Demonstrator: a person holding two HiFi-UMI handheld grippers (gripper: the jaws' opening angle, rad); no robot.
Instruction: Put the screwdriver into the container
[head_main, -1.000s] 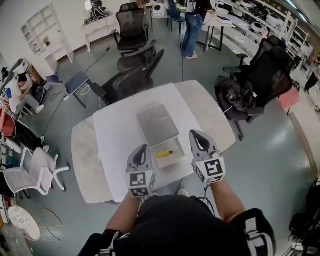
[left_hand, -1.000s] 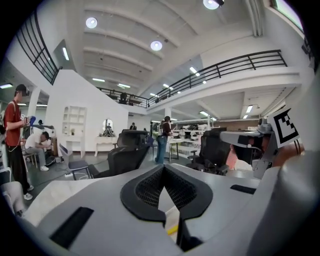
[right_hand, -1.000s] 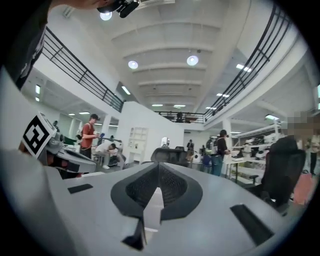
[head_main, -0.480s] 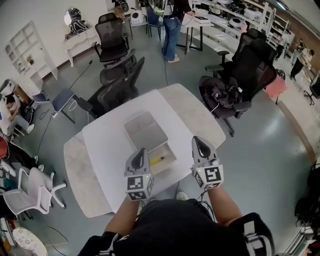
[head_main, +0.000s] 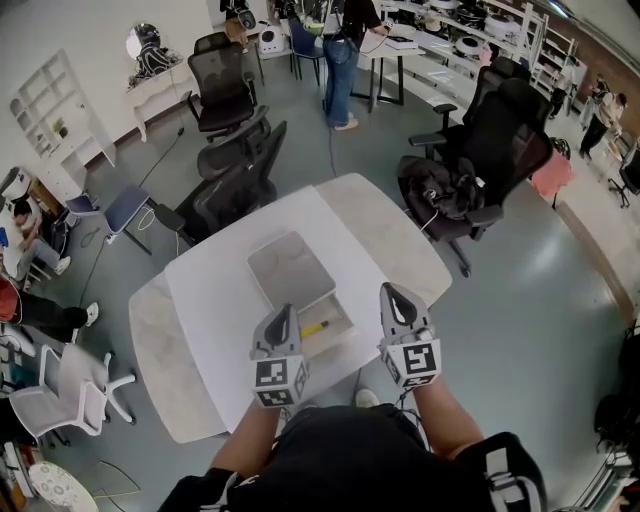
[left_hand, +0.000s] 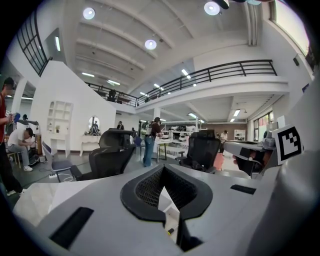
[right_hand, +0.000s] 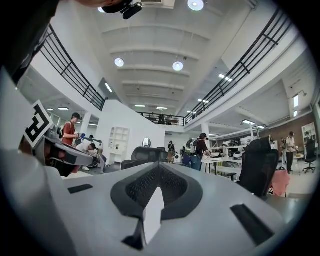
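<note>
White rectangular table (head_main: 205, 290), frame centre; pale grey rectangular container (head_main: 290, 268) upon it, centre; grey left gripper (head_main: 283, 313) and grey right gripper (head_main: 392, 293), lower centre, flanking the container's lower end, jaws pressed together, nothing held; yellow-handled screwdriver (head_main: 314, 329) lay inside the container's open lower end.

Indoor light is bright and even. It comes from round ceiling lamps (left_hand: 150, 44) and strip lights overhead, which burn out to white discs in both gripper views. In the head view the white table (head_main: 215, 300) sits close to overexposed and the grey floor (head_main: 540, 300) carries a mild sheen; shadows are soft. All three views bend strongly at the edges, and the balcony railing (right_hand: 240, 65) curves. Black vignette rings both gripper views. The left gripper (left_hand: 163, 180) and right gripper (right_hand: 158, 180) read soft near the lens; the far room is sharper.
</note>
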